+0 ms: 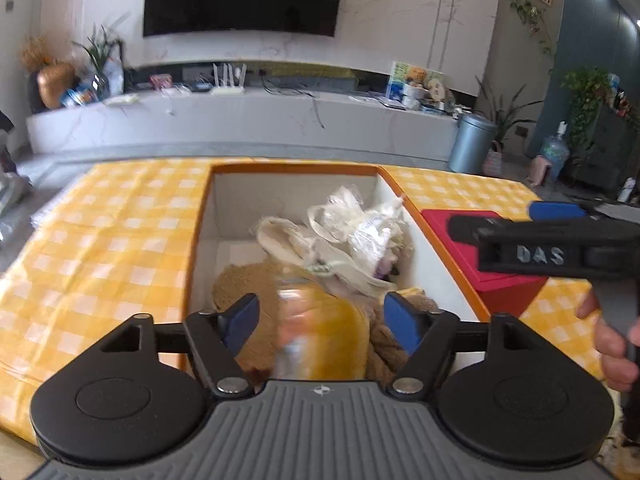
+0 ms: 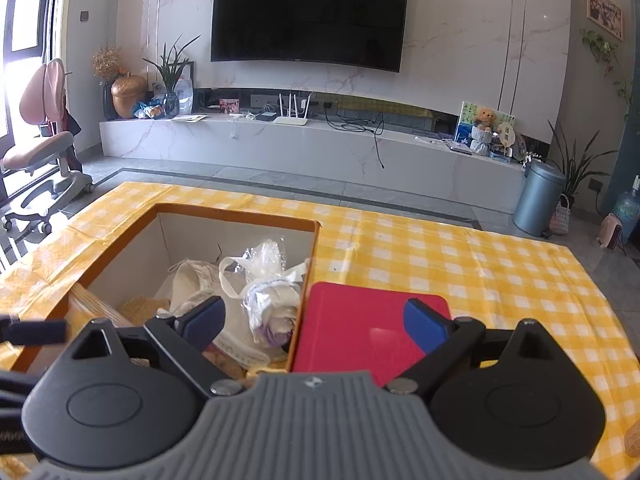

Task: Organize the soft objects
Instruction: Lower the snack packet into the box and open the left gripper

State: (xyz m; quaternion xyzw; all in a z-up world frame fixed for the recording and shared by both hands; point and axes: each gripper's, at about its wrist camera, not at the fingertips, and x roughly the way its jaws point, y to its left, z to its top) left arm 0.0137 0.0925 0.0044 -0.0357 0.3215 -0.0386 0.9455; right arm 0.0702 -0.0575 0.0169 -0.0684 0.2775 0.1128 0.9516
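Note:
An orange-rimmed cardboard box [image 1: 202, 240] with white walls sits on the yellow checked tablecloth [image 1: 100, 248]. Inside lie a cream cloth bag [image 1: 288, 240], a clear plastic-wrapped bundle [image 1: 372, 236] and a tan knitted cloth [image 1: 244, 284]. My left gripper [image 1: 322, 322] is open above the box; a blurred yellow soft item in clear wrap [image 1: 320, 328] is between its pads, not pinched. My right gripper [image 2: 316, 320] is open and empty, over the box's right wall [image 2: 308, 276] and a red box [image 2: 360, 328]. The right gripper also shows in the left wrist view [image 1: 540, 236].
The red box [image 1: 480, 232] stands against the orange box's right side. The tablecloth [image 2: 460, 264] stretches to the right and far side. Beyond the table are a marble TV bench [image 2: 304, 144], a grey bin [image 2: 538, 196] and a pink chair [image 2: 40, 148].

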